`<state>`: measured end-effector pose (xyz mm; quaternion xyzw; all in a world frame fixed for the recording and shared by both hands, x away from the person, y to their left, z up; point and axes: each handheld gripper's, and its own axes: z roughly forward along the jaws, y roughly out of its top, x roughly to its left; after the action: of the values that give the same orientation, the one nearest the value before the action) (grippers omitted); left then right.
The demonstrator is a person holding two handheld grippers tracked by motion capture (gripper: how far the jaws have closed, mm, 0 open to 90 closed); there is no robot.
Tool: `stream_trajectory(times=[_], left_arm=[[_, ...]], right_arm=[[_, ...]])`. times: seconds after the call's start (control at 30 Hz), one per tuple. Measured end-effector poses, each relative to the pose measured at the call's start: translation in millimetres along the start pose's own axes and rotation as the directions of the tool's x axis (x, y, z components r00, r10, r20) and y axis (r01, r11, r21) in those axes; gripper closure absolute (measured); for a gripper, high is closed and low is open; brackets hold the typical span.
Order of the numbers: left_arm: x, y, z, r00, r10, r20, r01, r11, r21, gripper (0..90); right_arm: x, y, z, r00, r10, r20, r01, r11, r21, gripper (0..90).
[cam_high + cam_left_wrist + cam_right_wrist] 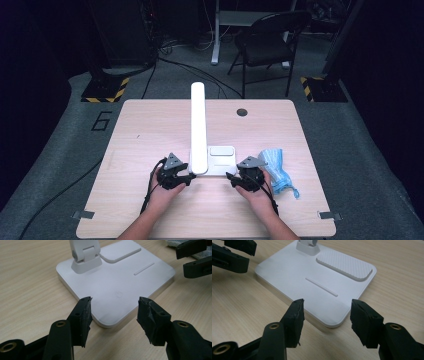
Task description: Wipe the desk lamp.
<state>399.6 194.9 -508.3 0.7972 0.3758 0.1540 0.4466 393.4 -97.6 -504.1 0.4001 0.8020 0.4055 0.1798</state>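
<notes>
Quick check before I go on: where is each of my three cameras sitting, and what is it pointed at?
High view: above the person's side, looking forward and down on the table; both forearms, left gripper and right gripper show.
Left gripper view: rides the left gripper, open fingers facing a corner of the lamp base.
Right gripper view: rides the right gripper, open, facing another corner.
Shared: both gripper views show the white lamp base and the other gripper.

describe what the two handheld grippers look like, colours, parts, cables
Both the left gripper and the right gripper are black, each topped by a grey three-cornered plate and trailing a black cable. Each has two blocky black jaws with rough, worn pads and brass-coloured ringed holes in the arms. The forearms are bare, with no sleeves.
</notes>
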Motion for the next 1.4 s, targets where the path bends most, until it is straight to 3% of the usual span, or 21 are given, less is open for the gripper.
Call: stream_trajectory(times=[0.27,0.3,0.5,0.77,0.9,1.1,1.4], left_arm=[[-4.2,7.1,-13.6,0.9995,0.028,0.017,-0.027,0.9993,-0.024,44.3],[-6.7,9.9,-16.7,0.9995,0.021,0.022,-0.02,0.9988,-0.044,44.2],[-12.3,17.4,-22.7,0.9986,0.03,0.045,-0.028,0.999,-0.033,44.0],[-17.6,24.4,-36.9,0.9978,0.051,0.043,-0.049,0.9982,-0.036,43.9],[-20.1,21.3,-47.4,0.9984,0.033,0.046,-0.031,0.9983,-0.048,43.5],[-16.8,8.6,-57.1,0.9984,0.048,0.029,-0.047,0.9985,-0.029,43.1],[-7.3,-12.8,-52.8,0.9991,0.043,0.009,-0.042,0.999,-0.016,43.5]], right_arm=[[-0.4,3.6,-21.3,0.9997,-0.026,0.005,0.026,0.997,-0.074,44.7],[-1.1,5.9,-28.0,0.9995,-0.03,-0.004,0.03,0.996,-0.088,44.6],[-1.6,8.4,-44.8,0.9991,-0.043,-0.001,0.043,0.991,-0.129,44.6],[-5.9,-0.7,-64.8,0.9998,-0.016,-0.008,0.015,0.99,-0.143,44.4],[-9.9,-8.6,-73.4,0.9998,-0.02,0.0,0.02,0.992,-0.125,44.3],[-14.1,-25.4,-73.9,0.9996,-0.026,0.006,0.027,0.995,-0.101,44.2],[-13.9,-34.6,-68.1,0.9997,0.006,0.024,-0.003,0.993,-0.114,44.3]])
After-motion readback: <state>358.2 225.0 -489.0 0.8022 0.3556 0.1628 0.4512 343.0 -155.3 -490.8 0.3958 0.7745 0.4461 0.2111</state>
